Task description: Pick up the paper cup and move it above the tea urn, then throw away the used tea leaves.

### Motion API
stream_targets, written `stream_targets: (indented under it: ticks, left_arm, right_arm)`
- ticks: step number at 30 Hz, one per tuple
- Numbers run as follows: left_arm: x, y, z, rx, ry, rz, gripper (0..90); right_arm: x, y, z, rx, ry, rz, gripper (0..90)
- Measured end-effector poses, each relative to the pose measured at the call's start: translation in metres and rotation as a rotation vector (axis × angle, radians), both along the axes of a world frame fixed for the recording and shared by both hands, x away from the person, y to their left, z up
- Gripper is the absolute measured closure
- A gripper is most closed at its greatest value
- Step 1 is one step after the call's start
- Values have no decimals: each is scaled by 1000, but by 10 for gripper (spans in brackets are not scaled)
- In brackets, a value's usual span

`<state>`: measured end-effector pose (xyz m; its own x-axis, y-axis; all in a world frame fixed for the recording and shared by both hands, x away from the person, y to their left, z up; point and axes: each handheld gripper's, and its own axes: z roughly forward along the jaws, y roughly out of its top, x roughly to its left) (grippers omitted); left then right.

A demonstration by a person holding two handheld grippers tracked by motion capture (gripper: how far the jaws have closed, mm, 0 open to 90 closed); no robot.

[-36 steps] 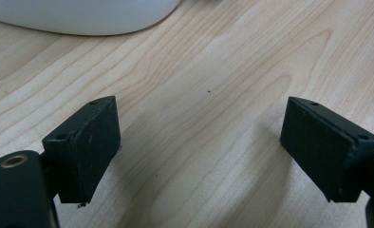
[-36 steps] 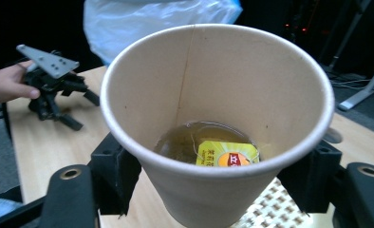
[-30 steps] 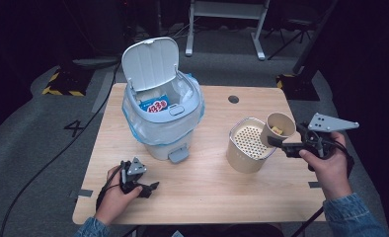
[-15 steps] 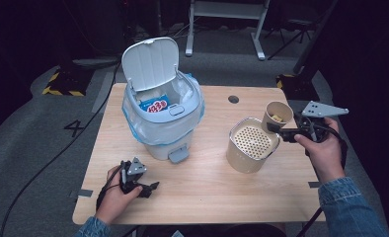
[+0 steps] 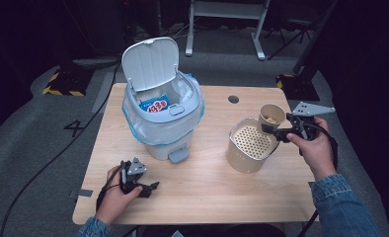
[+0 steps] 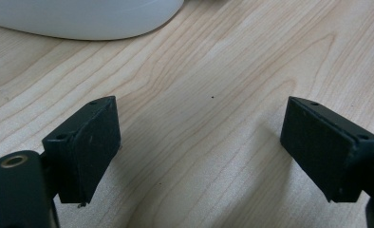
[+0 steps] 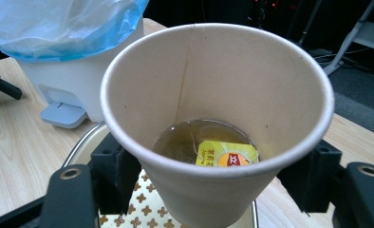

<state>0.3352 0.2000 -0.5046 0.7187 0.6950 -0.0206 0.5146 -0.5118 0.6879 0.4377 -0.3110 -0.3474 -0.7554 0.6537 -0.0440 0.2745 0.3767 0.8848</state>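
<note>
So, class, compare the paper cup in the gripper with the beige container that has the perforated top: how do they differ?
The paper cup is small, the perforated container much wider. The cup is held above the table by the right gripper, at the container's rim; the container stands on the table. The cup is open, with tea and a tea bag inside; the container is topped by a perforated plate. Both are beige and round.

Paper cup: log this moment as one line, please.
right gripper shut on paper cup | tea, tea bag tag inside | cup above strainer container | left gripper open on table
</note>
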Motion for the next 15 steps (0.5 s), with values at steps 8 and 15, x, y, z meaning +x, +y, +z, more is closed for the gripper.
stream_targets:
  ticks: [8, 15]
  left_arm:
    - [0, 0, 0, -1, 1, -1, 135]
    - [0, 0, 0, -1, 0, -1, 135]
  right_arm:
    - [-1, 0, -1, -26, -28, -3, 305]
    - [-3, 2, 2, -114, -84, 7, 308]
